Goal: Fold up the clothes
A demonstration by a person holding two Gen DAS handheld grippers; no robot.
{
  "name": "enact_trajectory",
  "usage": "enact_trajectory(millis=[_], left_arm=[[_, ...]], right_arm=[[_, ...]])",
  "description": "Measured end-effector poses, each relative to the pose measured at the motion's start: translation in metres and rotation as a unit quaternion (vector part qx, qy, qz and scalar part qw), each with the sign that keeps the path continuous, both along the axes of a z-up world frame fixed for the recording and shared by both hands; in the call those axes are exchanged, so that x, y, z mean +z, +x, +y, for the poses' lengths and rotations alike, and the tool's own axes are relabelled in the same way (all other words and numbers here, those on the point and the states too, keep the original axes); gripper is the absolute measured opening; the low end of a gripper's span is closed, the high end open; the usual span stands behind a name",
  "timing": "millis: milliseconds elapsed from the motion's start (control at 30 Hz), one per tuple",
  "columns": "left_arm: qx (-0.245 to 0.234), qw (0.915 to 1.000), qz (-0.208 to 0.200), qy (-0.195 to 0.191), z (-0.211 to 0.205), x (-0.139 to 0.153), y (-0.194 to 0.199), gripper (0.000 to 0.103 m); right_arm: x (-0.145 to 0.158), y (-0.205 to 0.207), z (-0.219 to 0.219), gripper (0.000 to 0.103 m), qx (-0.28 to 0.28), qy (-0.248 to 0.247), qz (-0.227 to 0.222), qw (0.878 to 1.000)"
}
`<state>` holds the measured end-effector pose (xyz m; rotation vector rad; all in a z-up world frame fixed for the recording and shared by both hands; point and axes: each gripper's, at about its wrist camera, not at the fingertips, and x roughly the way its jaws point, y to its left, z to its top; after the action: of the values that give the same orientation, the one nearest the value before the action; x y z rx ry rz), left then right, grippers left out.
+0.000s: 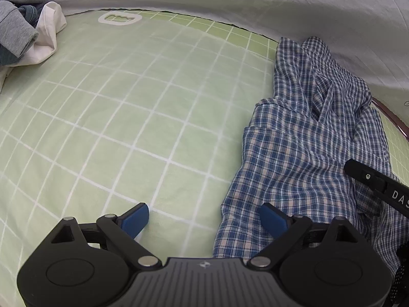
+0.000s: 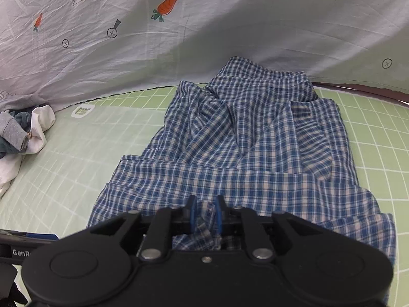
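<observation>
A blue and white plaid shirt (image 2: pixel 242 153) lies partly folded on the green grid mat (image 2: pixel 76 158), collar at the far end. My right gripper (image 2: pixel 205 215) is shut on the shirt's near hem, with cloth bunched between the blue pads. In the left wrist view the shirt (image 1: pixel 306 140) lies to the right. My left gripper (image 1: pixel 204 220) is open and empty, low over the mat (image 1: pixel 115 115); its right finger sits at the shirt's left edge. Part of the right gripper's body (image 1: pixel 378 186) shows at the right edge.
A pile of grey, dark blue and white clothes (image 1: pixel 25 35) lies at the mat's far left, also in the right wrist view (image 2: pixel 20 133). A pale sheet printed with carrots (image 2: pixel 166 6) rises behind the mat. A white handle cut-out (image 1: pixel 119 18) marks the mat's far edge.
</observation>
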<state>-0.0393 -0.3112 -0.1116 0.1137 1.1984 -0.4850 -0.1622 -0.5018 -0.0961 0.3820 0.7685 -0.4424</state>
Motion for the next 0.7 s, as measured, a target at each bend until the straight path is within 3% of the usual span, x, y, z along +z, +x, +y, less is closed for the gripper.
enact_trajectory(millis=[33, 100, 167, 200, 300, 467, 700], left_arm=[[0.005, 1.0000, 0.005, -0.003, 0.002, 0.001, 0.002, 0.094], [0.015, 0.9998, 0.010, -0.008, 0.007, 0.003, 0.003, 0.094], [0.025, 0.9995, 0.012, -0.013, 0.013, 0.008, 0.004, 0.094], [0.030, 0.9993, 0.013, -0.016, 0.016, 0.010, 0.004, 0.094], [0.046, 0.9983, 0.018, -0.029, 0.026, 0.019, 0.004, 0.094], [0.065, 0.9953, 0.032, -0.064, 0.042, 0.036, -0.004, 0.094], [0.063, 0.9946, 0.046, -0.069, 0.054, 0.041, -0.032, 0.094]], right_arm=[[0.003, -0.002, 0.000, 0.050, -0.007, -0.007, -0.003, 1.000], [0.011, -0.009, -0.002, 0.059, -0.023, -0.022, -0.005, 0.999], [0.020, -0.022, -0.007, 0.079, -0.047, -0.034, -0.006, 0.998], [0.025, -0.031, -0.011, 0.082, -0.065, -0.037, -0.007, 0.997], [0.034, -0.063, -0.020, 0.083, -0.116, -0.031, -0.007, 0.993], [0.033, -0.128, -0.018, 0.084, -0.211, 0.024, -0.011, 0.977], [0.015, -0.188, -0.007, 0.084, -0.278, 0.088, -0.002, 0.957]])
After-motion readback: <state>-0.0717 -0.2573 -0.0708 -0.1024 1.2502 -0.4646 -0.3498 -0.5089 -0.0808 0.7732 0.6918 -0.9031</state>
